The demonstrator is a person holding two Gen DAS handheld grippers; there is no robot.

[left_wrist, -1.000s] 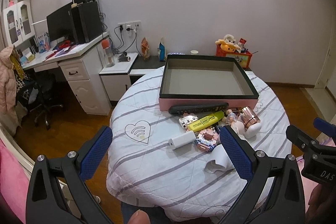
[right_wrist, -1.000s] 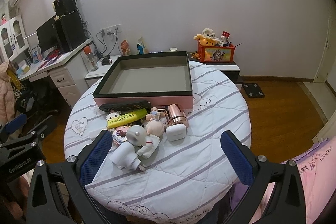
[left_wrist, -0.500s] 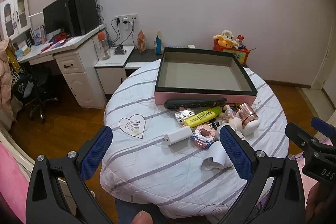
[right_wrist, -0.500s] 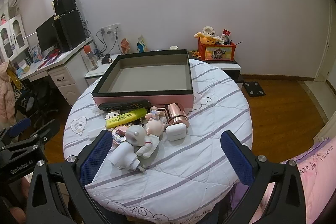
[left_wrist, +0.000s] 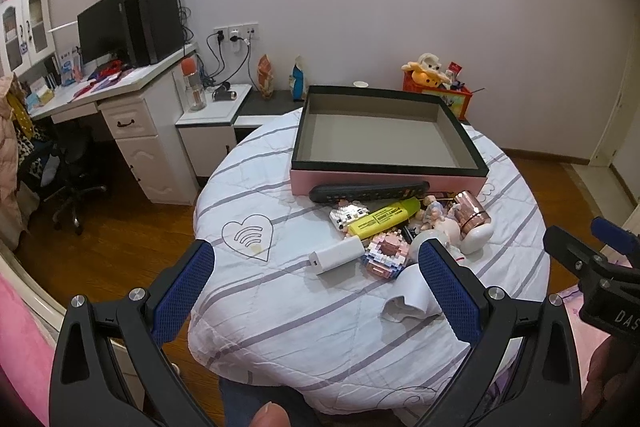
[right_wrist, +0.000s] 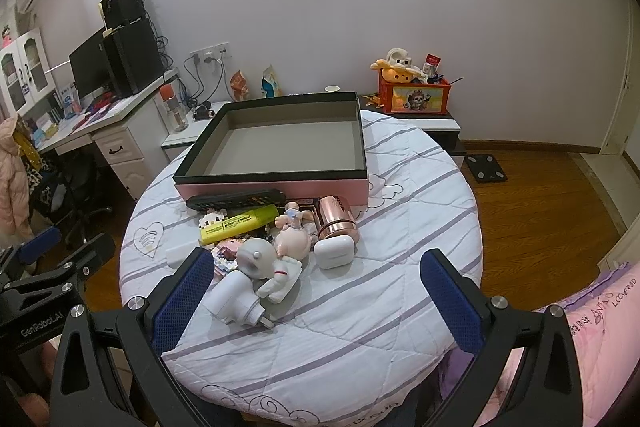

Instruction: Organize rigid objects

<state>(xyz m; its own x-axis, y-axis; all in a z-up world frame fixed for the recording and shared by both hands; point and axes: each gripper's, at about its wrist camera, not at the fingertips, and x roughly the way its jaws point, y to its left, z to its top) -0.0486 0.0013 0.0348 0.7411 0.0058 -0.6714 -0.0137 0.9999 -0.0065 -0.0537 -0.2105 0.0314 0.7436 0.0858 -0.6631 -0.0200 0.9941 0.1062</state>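
A pink box with a black rim [left_wrist: 304,131] [right_wrist: 200,151] stands empty at the far side of the round table. In front of it lies a pile: a black remote [left_wrist: 368,191] [right_wrist: 236,200], a yellow highlighter [left_wrist: 384,218] [right_wrist: 239,224], a white charger [left_wrist: 336,256], a pink block toy [left_wrist: 386,254], a rose-gold cylinder [right_wrist: 336,217], a white earbud case [right_wrist: 334,253], an astronaut figure [right_wrist: 266,269] and a pink doll [right_wrist: 294,237]. My left gripper [left_wrist: 316,293] and right gripper [right_wrist: 316,293] are open and empty, above the table's near edge.
The round table has a striped white cloth [left_wrist: 280,307] [right_wrist: 360,327]. A white desk with a monitor [left_wrist: 104,31] and a chair [left_wrist: 68,171] stand at the left. A low cabinet and an orange toy crate [right_wrist: 414,95] are behind the table. Wooden floor lies to the right.
The left gripper's view has shifted slightly, so the table sits a little more to the right and nearer. The right gripper has barely moved. Both stay open and the objects have not moved.
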